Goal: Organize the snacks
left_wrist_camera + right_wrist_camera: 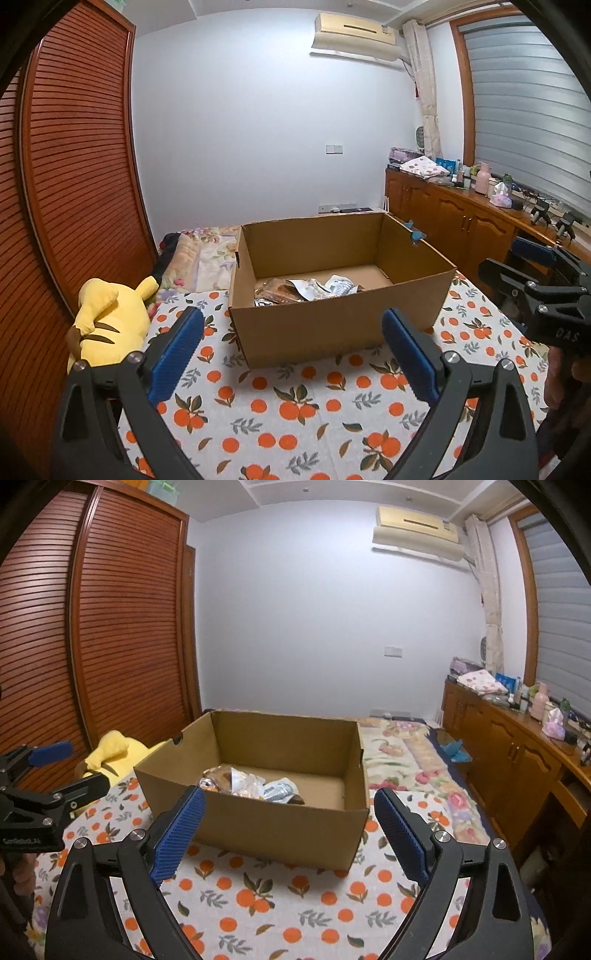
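An open cardboard box (332,325) (258,827) stands on an orange-print cloth. Several snack packets (306,290) (251,786) lie in a heap on its floor, toward the left side. My left gripper (291,354) is open with nothing between its blue pads, held just short of the box's near wall. My right gripper (291,830) is open too and holds nothing, also in front of the near wall. In the left wrist view the right gripper (535,273) shows at the far right beside the box. The left gripper (48,775) shows at the left edge of the right wrist view.
A yellow plush toy (107,321) (110,753) lies left of the box. The orange-print cloth (295,413) covers the surface under the box. A floral quilt (413,760) lies behind it. A slatted wooden wardrobe (74,166) stands at the left, a cluttered wooden sideboard (461,214) at the right.
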Available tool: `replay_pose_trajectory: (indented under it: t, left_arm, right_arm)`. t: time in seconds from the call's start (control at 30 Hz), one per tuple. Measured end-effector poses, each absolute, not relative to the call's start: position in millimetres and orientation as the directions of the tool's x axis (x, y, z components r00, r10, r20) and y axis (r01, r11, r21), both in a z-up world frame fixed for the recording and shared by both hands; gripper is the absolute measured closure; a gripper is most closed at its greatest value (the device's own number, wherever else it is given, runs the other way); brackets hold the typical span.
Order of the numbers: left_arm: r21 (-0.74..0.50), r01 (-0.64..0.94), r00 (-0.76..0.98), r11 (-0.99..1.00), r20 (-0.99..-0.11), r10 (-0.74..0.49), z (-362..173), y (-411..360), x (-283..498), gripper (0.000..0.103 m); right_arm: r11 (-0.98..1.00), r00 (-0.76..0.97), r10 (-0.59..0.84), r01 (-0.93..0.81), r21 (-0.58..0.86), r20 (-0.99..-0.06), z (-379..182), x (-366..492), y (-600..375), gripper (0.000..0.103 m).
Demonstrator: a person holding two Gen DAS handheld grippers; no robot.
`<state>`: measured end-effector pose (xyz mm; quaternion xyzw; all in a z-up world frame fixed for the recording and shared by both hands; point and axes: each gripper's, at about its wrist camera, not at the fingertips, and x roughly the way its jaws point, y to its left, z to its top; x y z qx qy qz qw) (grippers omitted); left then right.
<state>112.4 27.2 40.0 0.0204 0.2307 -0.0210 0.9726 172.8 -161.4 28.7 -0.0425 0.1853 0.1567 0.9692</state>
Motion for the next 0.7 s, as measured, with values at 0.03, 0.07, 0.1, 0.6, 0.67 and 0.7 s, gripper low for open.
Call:
replay_pose_trajectory:
  t: [0.03, 0.07, 0.1, 0.6, 0.67, 0.7]
  left_arm:
    - [0.032, 0.051, 0.894, 0.998, -0.447, -0.032, 42, 26, 108, 0.005]
    - [0.033, 0.050, 0.896, 0.998, -0.444, -0.030, 42, 25, 105, 0.005]
    - [0.033, 0.048, 0.898, 0.998, -0.440, -0.029, 43, 25, 101, 0.005]
    - [0.029, 0.049, 0.911, 0.998, -0.411, -0.033, 49, 26, 55, 0.005]
    - [0.031, 0.045, 0.913, 0.999, -0.408, -0.028, 49, 26, 53, 0.005]
    - [0.032, 0.043, 0.913, 0.999, -0.407, -0.026, 48, 26, 53, 0.005]
  right_arm:
    - [0.948, 0.884, 0.287, -0.318, -0.025, -0.370, 29, 171, -162, 0.009]
    - [0.949, 0.886, 0.284, -0.315, -0.026, -0.365, 30, 167, -163, 0.009]
    - [0.950, 0.889, 0.282, -0.312, -0.025, -0.361, 31, 163, -164, 0.009]
    - [0.959, 0.912, 0.259, -0.282, -0.027, -0.317, 41, 115, -178, 0.009]
    - [0.959, 0.914, 0.258, -0.281, -0.029, -0.312, 40, 110, -178, 0.009]
    - [0.959, 0.914, 0.258, -0.281, -0.028, -0.312, 40, 107, -179, 0.009]
